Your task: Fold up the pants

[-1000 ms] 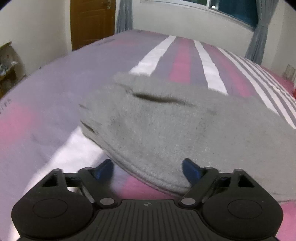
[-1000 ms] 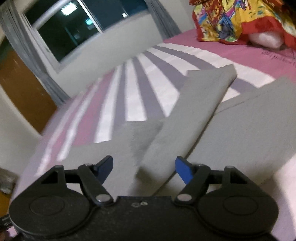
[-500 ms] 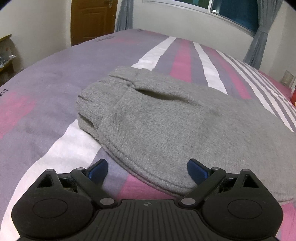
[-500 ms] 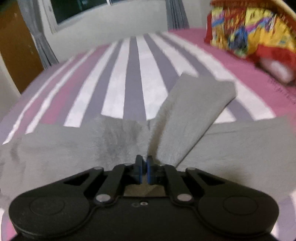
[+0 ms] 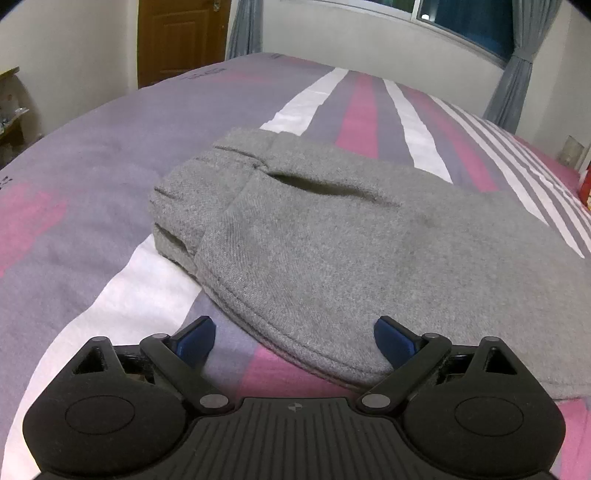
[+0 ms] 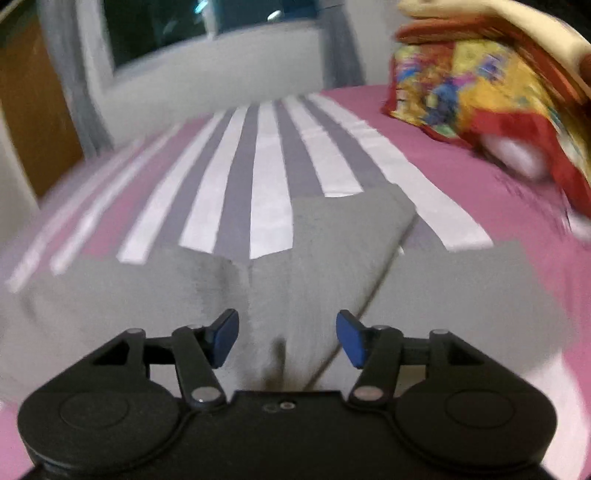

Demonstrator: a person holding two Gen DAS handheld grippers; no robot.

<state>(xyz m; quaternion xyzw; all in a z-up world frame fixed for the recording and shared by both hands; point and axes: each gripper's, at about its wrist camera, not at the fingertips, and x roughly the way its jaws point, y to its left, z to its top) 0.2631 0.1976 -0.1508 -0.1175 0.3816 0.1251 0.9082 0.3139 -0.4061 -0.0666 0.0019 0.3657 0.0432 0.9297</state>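
Observation:
Grey pants (image 5: 332, 251) lie on the striped bed, their waistband end at the left with a pocket opening on top. My left gripper (image 5: 295, 341) is open and empty, its blue fingertips either side of the pants' curved near edge. In the blurred right wrist view the pants (image 6: 314, 266) spread flat with one leg (image 6: 351, 229) folded over the other. My right gripper (image 6: 287, 338) is open just above the grey cloth and holds nothing.
The bed sheet (image 5: 362, 110) has purple, pink and white stripes. A colourful quilt pile (image 6: 480, 92) sits at the bed's far right. A wooden door (image 5: 177, 37), a window (image 5: 461, 18) and curtains stand behind the bed.
My right gripper shut over the cloth half a second ago and has now opened again. It has swung right. My left gripper stayed open and drew back slightly.

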